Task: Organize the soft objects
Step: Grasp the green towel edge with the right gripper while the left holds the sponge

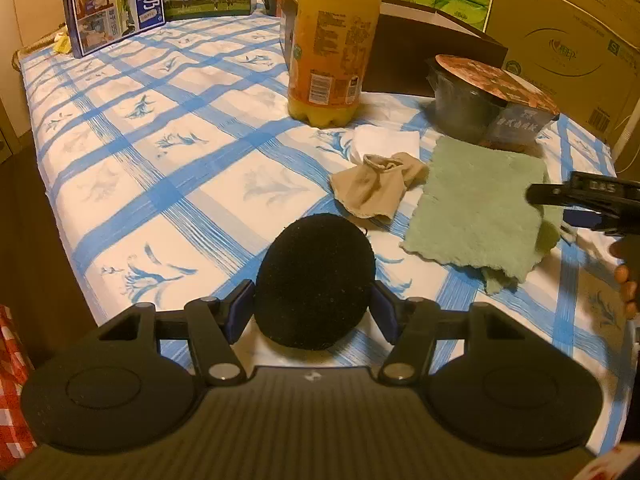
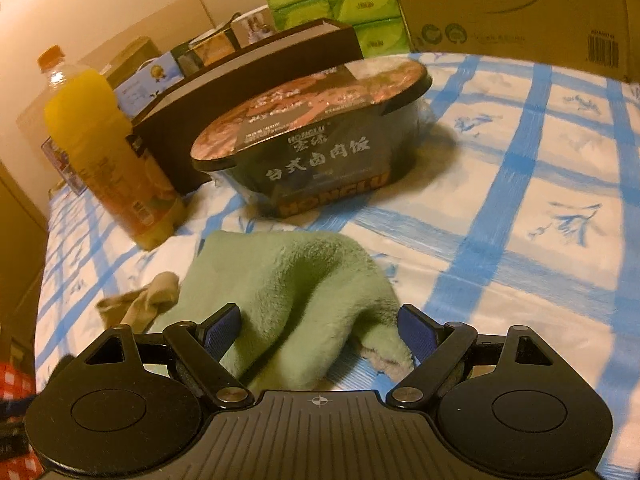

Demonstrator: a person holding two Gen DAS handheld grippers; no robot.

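left gripper [image 1: 314, 312]: fingers squeeze the black sponge ball [image 1: 314, 280]; keep it soft, don't squash | right gripper [image 2: 320, 330]: fingers wide apart, green towel [image 2: 296, 280] between them; pinch the bump, lift slow | sock [image 1: 376, 184] past the ball

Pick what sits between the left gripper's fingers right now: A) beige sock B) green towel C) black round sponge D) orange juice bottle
C: the black round sponge sits between the blue pads of the left gripper; the green towel and beige sock lie on the tablecloth beyond.
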